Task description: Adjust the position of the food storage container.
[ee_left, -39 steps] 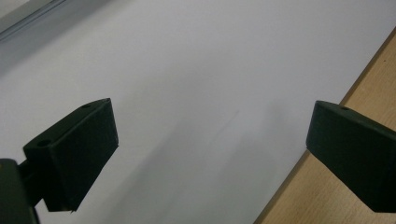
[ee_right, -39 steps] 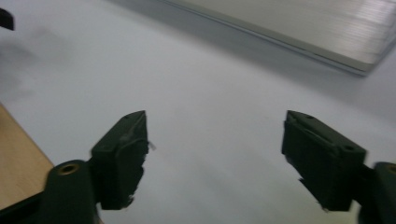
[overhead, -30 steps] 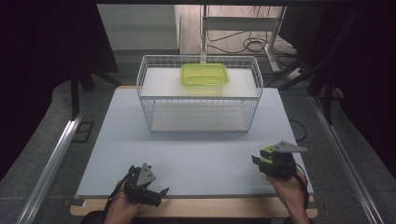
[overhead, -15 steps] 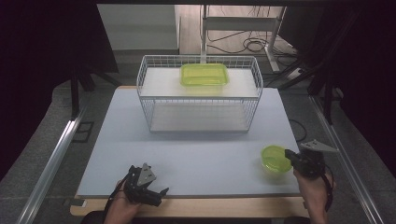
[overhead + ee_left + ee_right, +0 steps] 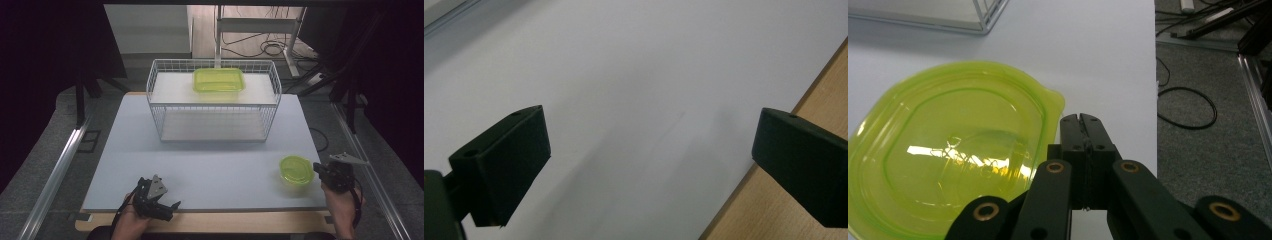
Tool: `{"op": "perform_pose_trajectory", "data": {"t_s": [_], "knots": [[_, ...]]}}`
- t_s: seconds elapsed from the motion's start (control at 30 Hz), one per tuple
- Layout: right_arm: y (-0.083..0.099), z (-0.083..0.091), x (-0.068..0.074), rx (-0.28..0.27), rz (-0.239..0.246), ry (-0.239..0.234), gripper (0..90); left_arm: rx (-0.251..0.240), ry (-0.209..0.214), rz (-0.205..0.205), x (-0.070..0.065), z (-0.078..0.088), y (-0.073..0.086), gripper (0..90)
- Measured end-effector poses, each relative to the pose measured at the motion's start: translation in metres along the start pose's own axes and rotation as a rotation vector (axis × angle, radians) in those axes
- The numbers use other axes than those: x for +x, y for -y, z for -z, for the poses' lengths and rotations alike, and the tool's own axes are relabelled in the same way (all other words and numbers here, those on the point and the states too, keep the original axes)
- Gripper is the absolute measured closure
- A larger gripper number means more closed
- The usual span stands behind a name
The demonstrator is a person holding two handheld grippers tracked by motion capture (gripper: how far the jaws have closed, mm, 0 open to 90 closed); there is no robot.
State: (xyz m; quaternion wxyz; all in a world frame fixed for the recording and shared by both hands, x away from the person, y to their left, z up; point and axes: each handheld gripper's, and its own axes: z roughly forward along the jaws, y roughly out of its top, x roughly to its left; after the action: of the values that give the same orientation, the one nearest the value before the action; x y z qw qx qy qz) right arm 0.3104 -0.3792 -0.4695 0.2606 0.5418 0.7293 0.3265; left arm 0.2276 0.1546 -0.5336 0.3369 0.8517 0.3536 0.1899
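On the white table top (image 5: 210, 160) a wire basket (image 5: 212, 100) stands toward the far side, with a rectangular green container (image 5: 219, 80) on its upper shelf. Near the right front edge sits a round green lid (image 5: 296, 170), flat on the surface. Just beside its rim rests the right gripper (image 5: 320, 171), its jaws pressed together with nothing between them, having just been closing. Well apart at the front left, the left gripper (image 5: 167, 206) hovers with jaws spread wide over bare surface.
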Motion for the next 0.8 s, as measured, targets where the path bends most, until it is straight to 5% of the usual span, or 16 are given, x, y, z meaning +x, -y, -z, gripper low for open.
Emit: {"op": "perform_pose_trajectory", "data": {"t_s": [0.8], "knots": [[0.001,-0.011,0.039,0.05,0.029,-0.116,88.8,0.004,-0.001,-0.004,0.0,0.0,0.0,2.1]]}}
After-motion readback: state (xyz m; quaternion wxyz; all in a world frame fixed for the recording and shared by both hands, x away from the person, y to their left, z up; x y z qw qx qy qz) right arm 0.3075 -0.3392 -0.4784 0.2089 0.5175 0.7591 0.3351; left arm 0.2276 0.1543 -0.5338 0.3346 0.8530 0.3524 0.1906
